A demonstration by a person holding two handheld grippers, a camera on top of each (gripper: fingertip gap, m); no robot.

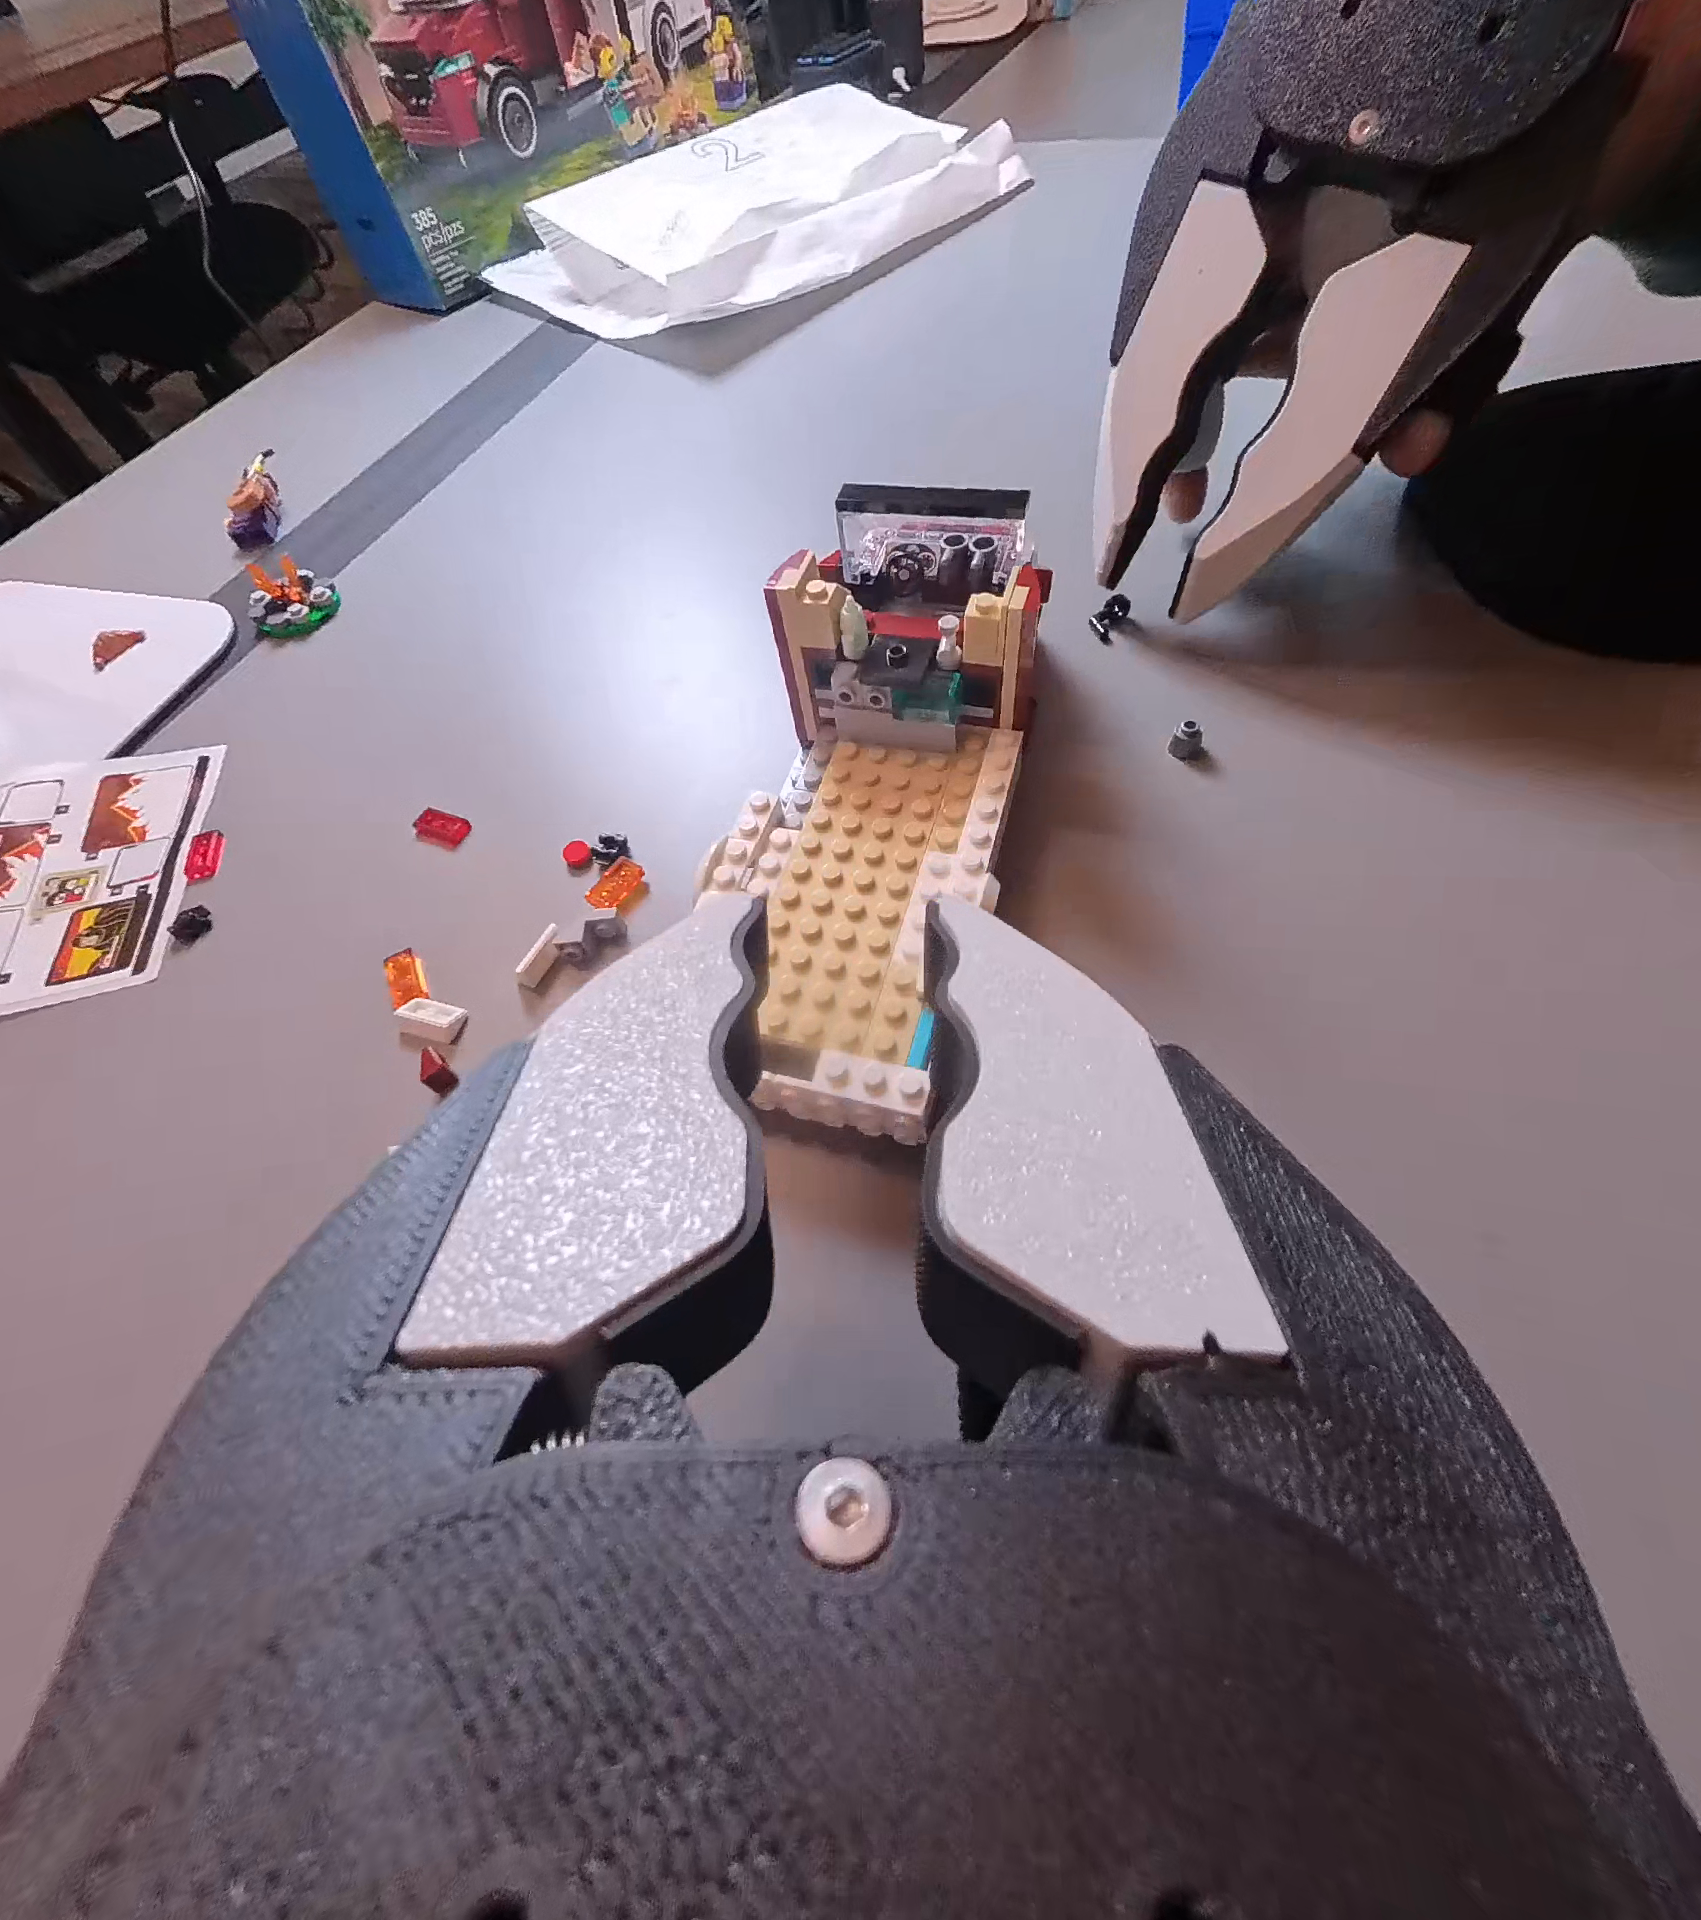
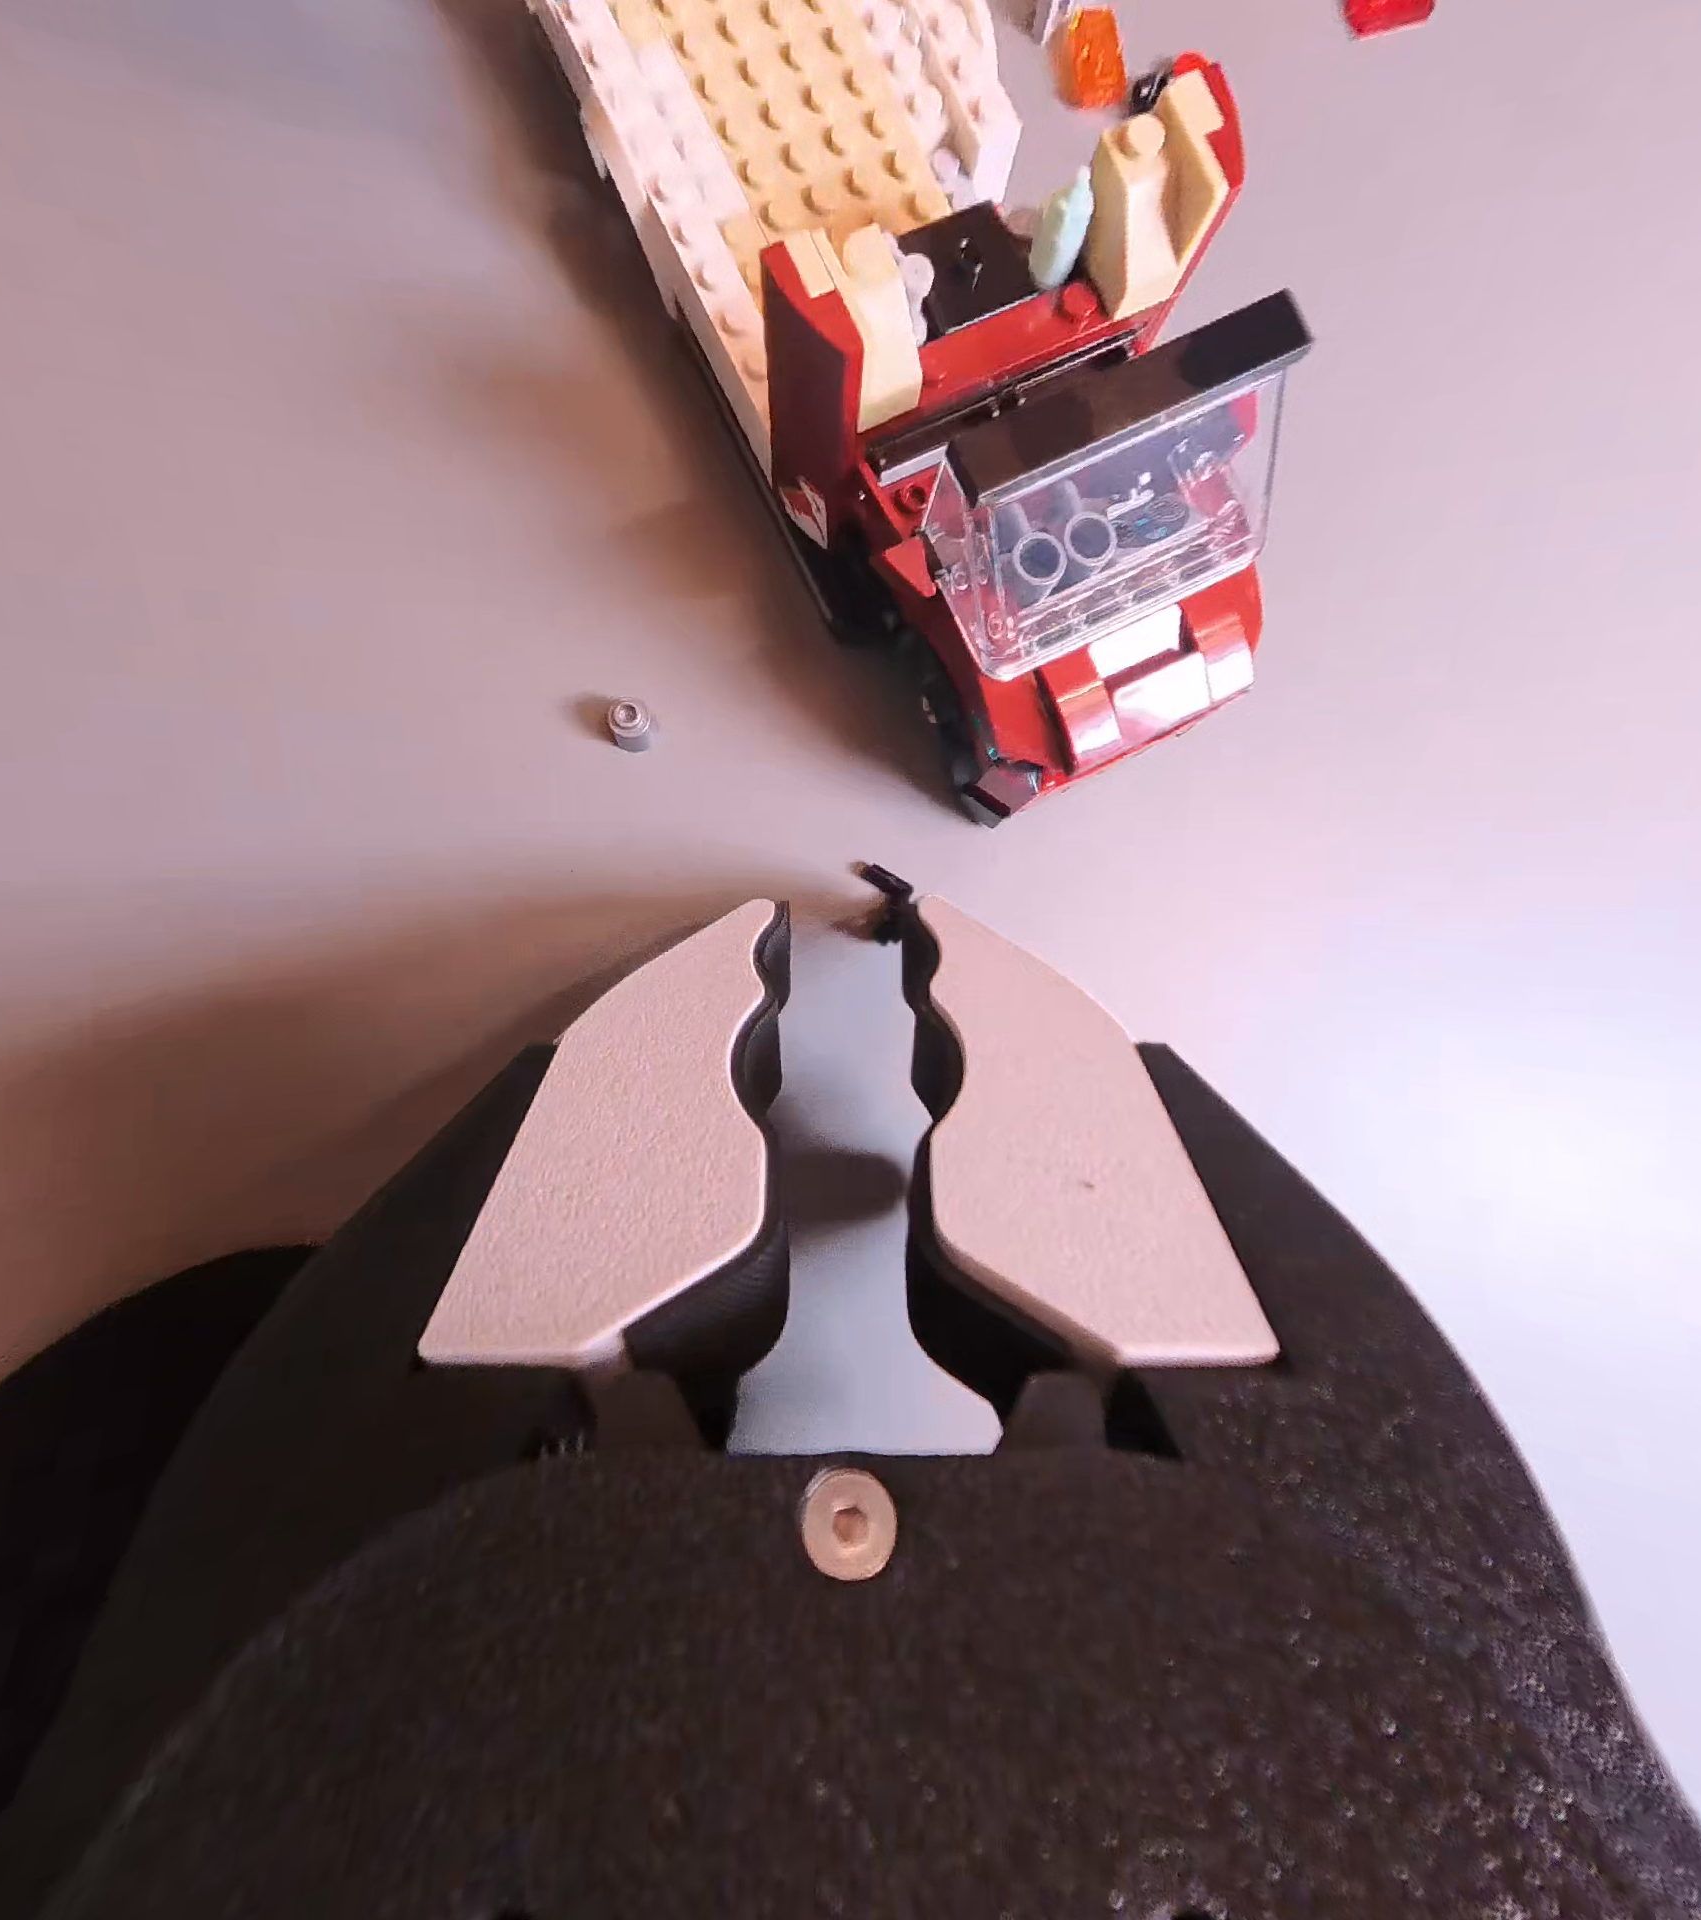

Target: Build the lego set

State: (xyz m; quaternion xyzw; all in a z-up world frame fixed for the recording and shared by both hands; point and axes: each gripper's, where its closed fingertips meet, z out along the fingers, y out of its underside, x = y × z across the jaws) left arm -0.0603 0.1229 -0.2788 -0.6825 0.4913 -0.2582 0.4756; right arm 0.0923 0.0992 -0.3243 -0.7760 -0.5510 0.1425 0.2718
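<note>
The part-built lego camper van [image 1: 877,862] stands on the grey table [image 1: 1345,1039], with a tan studded floor and a dark red cab with a clear windscreen [image 2: 1106,520]. My left gripper [image 1: 844,920] is closed around the van's white rear end, one finger against each side. My right gripper [image 2: 848,906] is open with a narrow gap, its tips down at the table beside the cab. It also shows in the left wrist view [image 1: 1149,597]. A tiny black piece [image 2: 885,902] lies at its right fingertip; it shows too in the left wrist view [image 1: 1108,615]. A small grey round stud [image 2: 628,720] lies loose nearby.
Loose red, orange and white pieces [image 1: 607,883] lie left of the van. A sticker sheet [image 1: 46,883] and a white stand [image 1: 77,644] are at the far left. A campfire build [image 1: 293,608], a minifigure [image 1: 254,499], a white paper bag [image 1: 773,208] and the set's box [image 1: 472,135] lie beyond. The tips of one gripper are about 15 cm away from the tips of the other. The small grey round stud [image 2: 628,720] lies some 5 cm from my right tips, 12 cm from my left tips. It is also in sight in the left wrist view [image 1: 1185,747].
</note>
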